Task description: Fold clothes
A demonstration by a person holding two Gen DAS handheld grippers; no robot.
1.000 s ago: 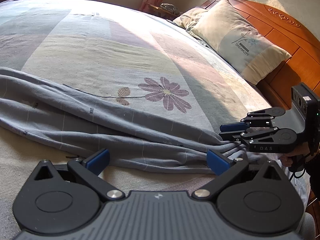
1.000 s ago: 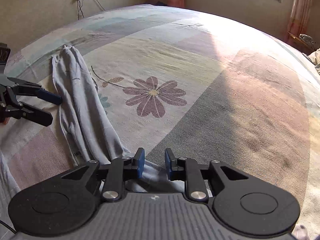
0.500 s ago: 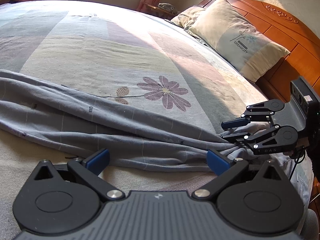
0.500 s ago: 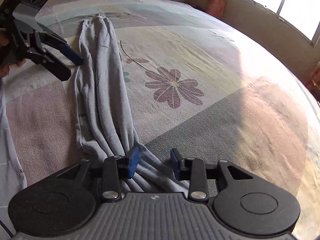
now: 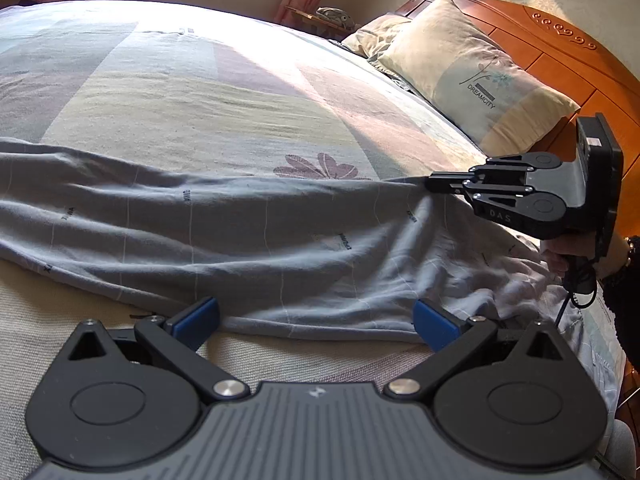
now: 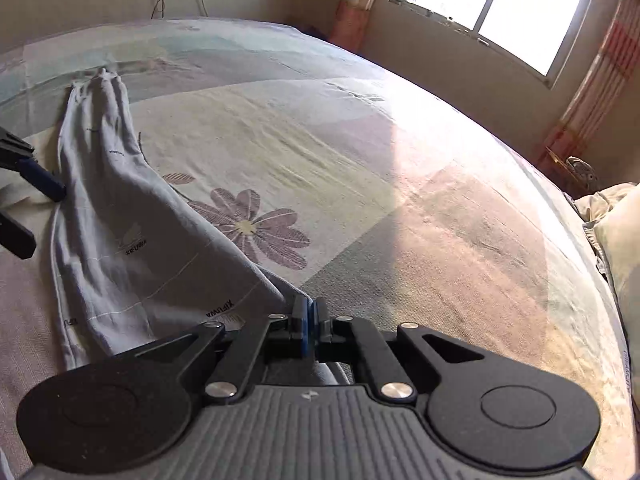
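Grey soft creased trousers (image 5: 240, 240) pinched taut in right claw (image 6: 310, 316).

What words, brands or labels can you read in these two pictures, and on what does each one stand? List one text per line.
"DREAMCITY": printed on the pillow against the headboard.
"DAS": on the body of the right tool, seen from the left wrist view.
"XIFUMA", as far as it can be read: repeated small print on the grey garment.
The other small prints on the garment are too blurred to read.

A flower-print bedspread (image 5: 224, 92) covers the bed, with pillows (image 5: 472, 76) against the wooden headboard (image 5: 560, 44).
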